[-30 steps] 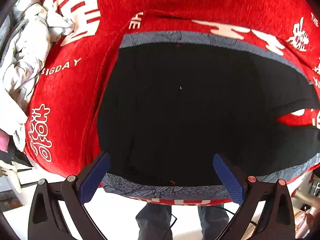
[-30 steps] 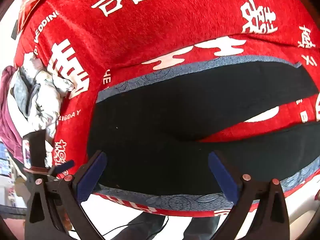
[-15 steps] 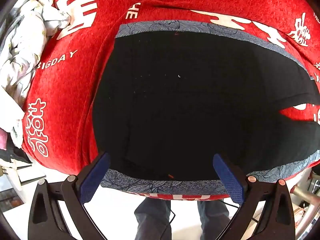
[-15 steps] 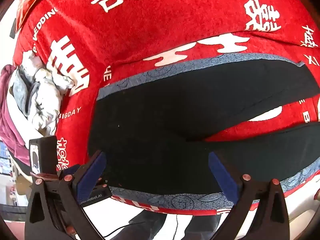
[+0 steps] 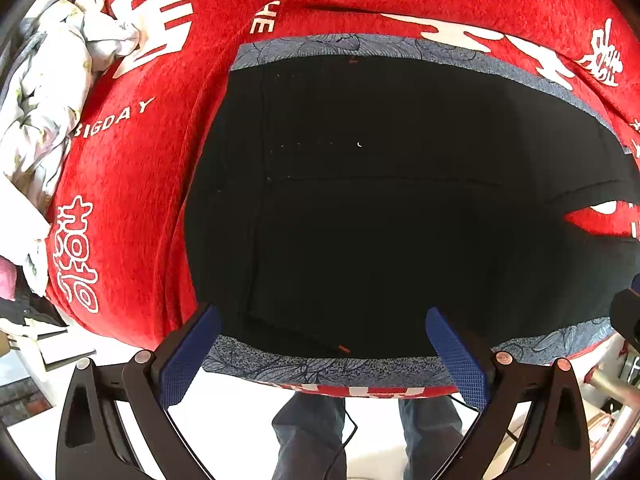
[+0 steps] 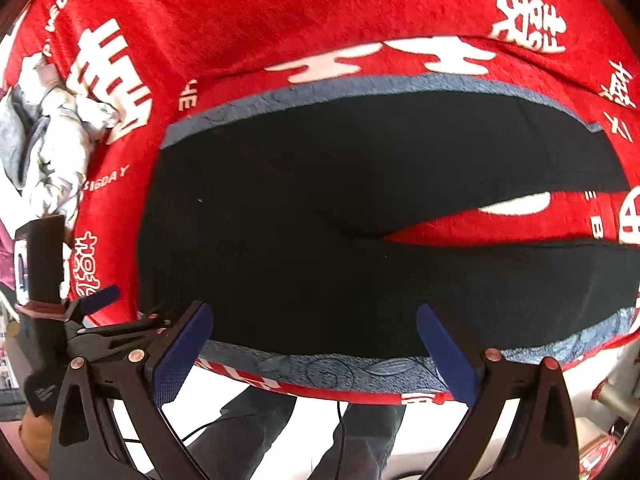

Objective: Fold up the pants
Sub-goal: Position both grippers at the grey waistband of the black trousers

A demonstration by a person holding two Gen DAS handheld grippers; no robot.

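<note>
Black pants (image 5: pixel 400 208) lie flat on a red cloth with white characters (image 5: pixel 132 152). They have blue-grey patterned side bands (image 5: pixel 312 364). The waist end is at the left, and the two legs split apart at the right (image 6: pixel 500 216). My left gripper (image 5: pixel 320 354) is open and empty, its blue pads over the near side band. My right gripper (image 6: pixel 314 350) is open and empty over the near edge of the pants (image 6: pixel 320 240). The left gripper shows at the left in the right wrist view (image 6: pixel 96 320).
A crumpled white and grey garment (image 5: pixel 44 92) lies at the far left on the red cloth; it also shows in the right wrist view (image 6: pixel 48 152). The table's near edge runs just below the pants, with a person's legs (image 5: pixel 320 440) beyond it.
Both grippers have moved in closer to the pants' near edge. The left gripper has come into the right wrist view at the left. Both stay open.
</note>
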